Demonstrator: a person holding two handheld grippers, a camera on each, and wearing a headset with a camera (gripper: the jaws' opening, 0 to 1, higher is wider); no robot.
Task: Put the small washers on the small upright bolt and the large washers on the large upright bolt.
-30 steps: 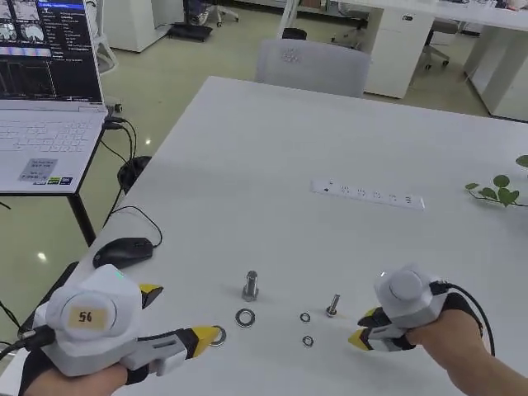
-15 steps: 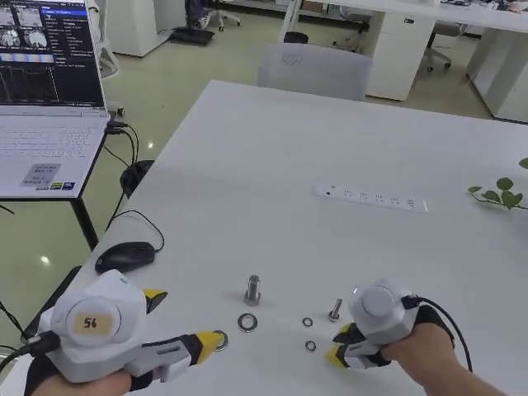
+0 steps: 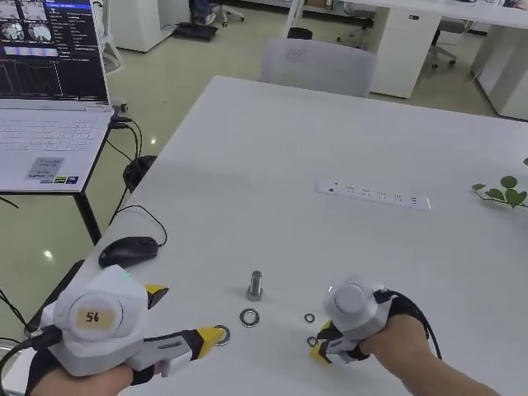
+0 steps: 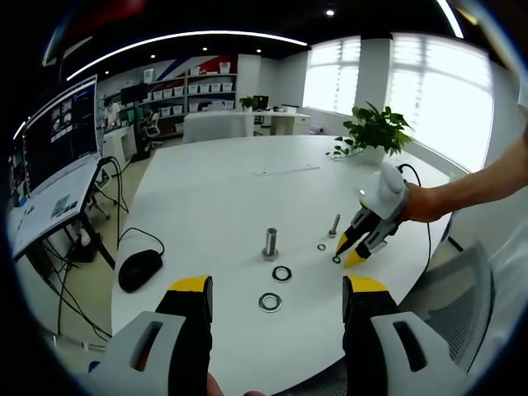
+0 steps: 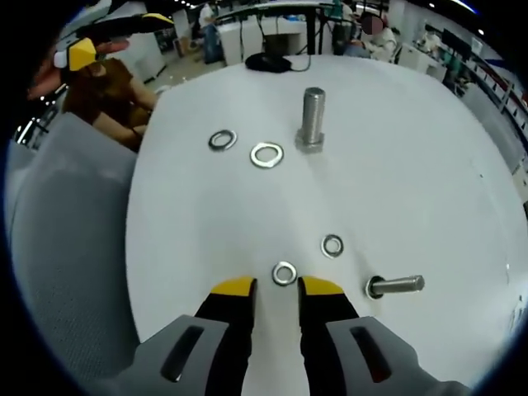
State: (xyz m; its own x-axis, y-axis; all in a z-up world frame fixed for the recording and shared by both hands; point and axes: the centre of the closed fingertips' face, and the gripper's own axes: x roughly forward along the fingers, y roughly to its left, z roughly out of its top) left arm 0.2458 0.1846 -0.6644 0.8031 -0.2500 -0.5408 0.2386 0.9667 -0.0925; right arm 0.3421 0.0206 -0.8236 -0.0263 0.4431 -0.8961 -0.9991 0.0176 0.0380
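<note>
The large bolt [image 3: 255, 285] stands upright mid-table, with one large washer [image 3: 249, 317] just in front of it. A second large washer [image 3: 222, 333] lies by the yellow tip of my left gripper [image 3: 186, 313], which is wide open and empty. In the left gripper view that washer [image 4: 270, 302] lies between the jaws. My right gripper [image 5: 276, 287] is open a narrow gap, its tips just short of a small washer [image 5: 285, 273]. The other small washer [image 5: 332, 245] and the small bolt [image 5: 396, 285] lie just beyond. In the head view the right gripper [image 3: 320, 346] hides most of the small bolt.
A white power strip [image 3: 373, 195] lies further back on the table [image 3: 272, 165]. A black mouse [image 3: 128, 250] sits near the left edge, beside an open laptop [image 3: 45, 140] on a side stand. A grey chair [image 3: 322, 66] stands at the far end and a plant [image 3: 503, 188] at the right.
My right gripper has moved left and toward me, down to the nearer small washer, and now covers the small bolt in the head view. The left gripper has barely moved.
</note>
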